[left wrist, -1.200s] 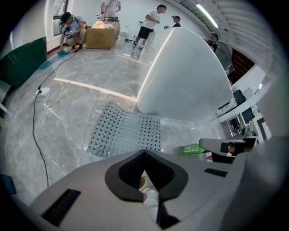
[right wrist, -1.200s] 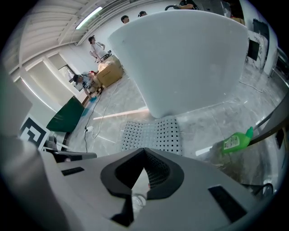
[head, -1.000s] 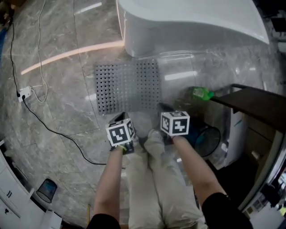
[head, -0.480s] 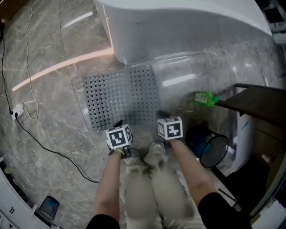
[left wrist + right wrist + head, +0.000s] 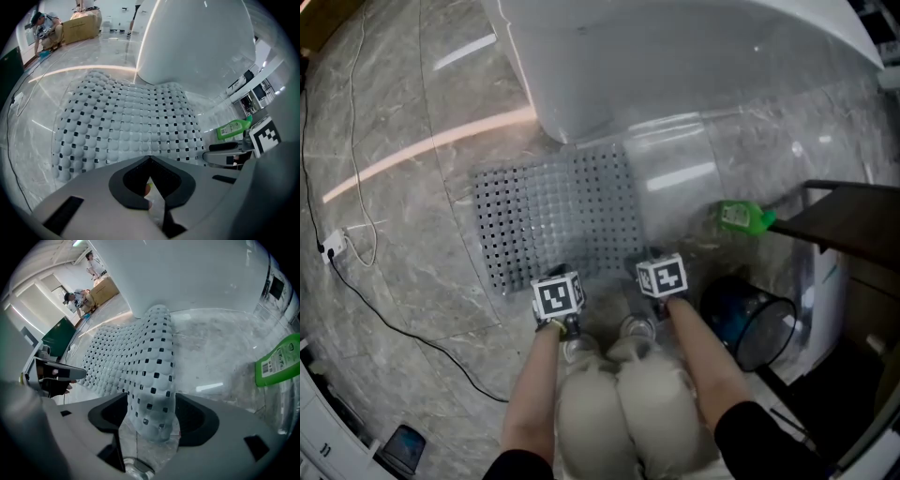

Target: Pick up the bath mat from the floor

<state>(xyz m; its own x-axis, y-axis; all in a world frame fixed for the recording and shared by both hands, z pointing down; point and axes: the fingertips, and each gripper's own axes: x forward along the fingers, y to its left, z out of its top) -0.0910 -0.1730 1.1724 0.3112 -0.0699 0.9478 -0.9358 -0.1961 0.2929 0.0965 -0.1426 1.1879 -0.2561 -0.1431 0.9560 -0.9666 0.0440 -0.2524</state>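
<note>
The grey perforated bath mat [image 5: 553,217] lies flat on the marble floor in front of the white tub [image 5: 675,66]. My left gripper [image 5: 558,295] is at the mat's near edge. In the left gripper view its jaws [image 5: 150,161] meet at the tips, with the mat [image 5: 126,126] just beyond them; whether they pinch its edge is hidden. My right gripper [image 5: 661,277] is at the mat's near right corner. Its jaws [image 5: 150,420] are opening and stand wide apart, with the corner of the mat [image 5: 152,394] between them.
A green bottle [image 5: 743,217] lies on the floor to the right of the mat. Beside it stand a dark round bin [image 5: 748,321] and a dark shelf [image 5: 853,220]. A black cable [image 5: 384,319] crosses the floor at the left. The person's knees are right behind the grippers.
Both grippers have moved forward to the mat's near edge, and the head view has drawn closer to the mat and tub.
</note>
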